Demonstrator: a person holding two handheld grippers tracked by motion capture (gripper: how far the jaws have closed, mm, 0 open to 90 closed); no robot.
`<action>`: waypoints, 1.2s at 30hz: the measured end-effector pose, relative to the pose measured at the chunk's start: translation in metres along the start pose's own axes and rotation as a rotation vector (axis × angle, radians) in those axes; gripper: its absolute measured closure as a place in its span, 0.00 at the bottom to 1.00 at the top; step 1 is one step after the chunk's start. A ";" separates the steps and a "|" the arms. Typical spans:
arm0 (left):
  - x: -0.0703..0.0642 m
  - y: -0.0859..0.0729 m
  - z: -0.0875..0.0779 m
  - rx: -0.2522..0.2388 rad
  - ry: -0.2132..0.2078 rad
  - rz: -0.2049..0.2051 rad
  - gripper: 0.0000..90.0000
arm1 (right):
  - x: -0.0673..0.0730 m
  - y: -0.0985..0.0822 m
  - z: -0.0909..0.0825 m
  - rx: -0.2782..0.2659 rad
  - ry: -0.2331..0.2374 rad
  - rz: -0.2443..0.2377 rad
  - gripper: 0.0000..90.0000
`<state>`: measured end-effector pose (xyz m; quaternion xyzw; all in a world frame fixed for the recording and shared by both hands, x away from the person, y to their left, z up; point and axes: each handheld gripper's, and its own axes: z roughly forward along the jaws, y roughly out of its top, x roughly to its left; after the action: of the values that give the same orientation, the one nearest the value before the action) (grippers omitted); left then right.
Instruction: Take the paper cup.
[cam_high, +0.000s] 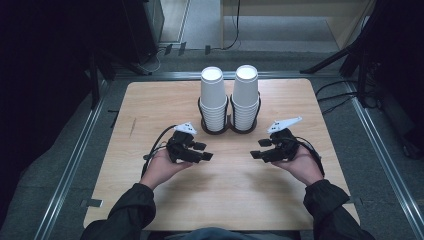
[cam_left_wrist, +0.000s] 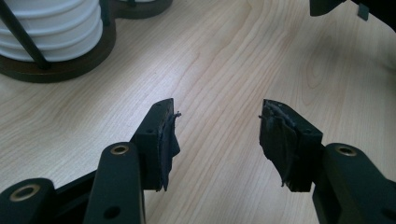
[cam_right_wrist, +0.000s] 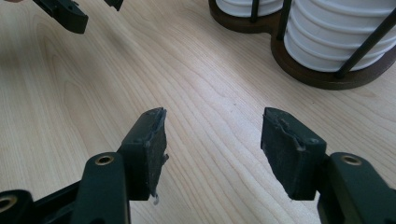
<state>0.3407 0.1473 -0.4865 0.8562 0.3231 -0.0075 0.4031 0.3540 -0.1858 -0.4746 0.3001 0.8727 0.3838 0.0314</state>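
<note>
Two tall stacks of white paper cups stand upside down in a dark double holder (cam_high: 229, 127) at the back middle of the wooden table: the left stack (cam_high: 213, 97) and the right stack (cam_high: 245, 96). My left gripper (cam_high: 204, 151) hovers over the table in front of the holder, left of centre, open and empty; its own view shows the jaws (cam_left_wrist: 217, 133) wide apart over bare wood. My right gripper (cam_high: 257, 148) mirrors it on the right, also open and empty (cam_right_wrist: 212, 144). The two grippers point at each other across a gap.
The holder's base and the lower cups (cam_left_wrist: 51, 32) lie close ahead of the left gripper, and likewise (cam_right_wrist: 336, 42) for the right one. The table (cam_high: 220, 200) has metal rails (cam_high: 75, 160) along both sides, with tripod legs and cables on the floor behind.
</note>
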 end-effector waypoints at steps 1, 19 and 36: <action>0.000 0.000 0.000 0.001 -0.002 0.000 0.51 | 0.000 0.000 0.000 0.002 -0.001 0.003 0.46; -0.001 0.000 0.002 0.005 0.003 0.002 0.55 | -0.009 -0.003 0.001 0.010 -0.024 -0.010 0.40; -0.007 0.009 0.003 -0.024 0.029 0.005 0.80 | -0.011 0.005 -0.008 0.013 -0.062 -0.033 0.36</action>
<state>0.3408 0.1365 -0.4804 0.8520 0.3270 0.0097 0.4087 0.3633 -0.1941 -0.4677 0.2977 0.8786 0.3682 0.0628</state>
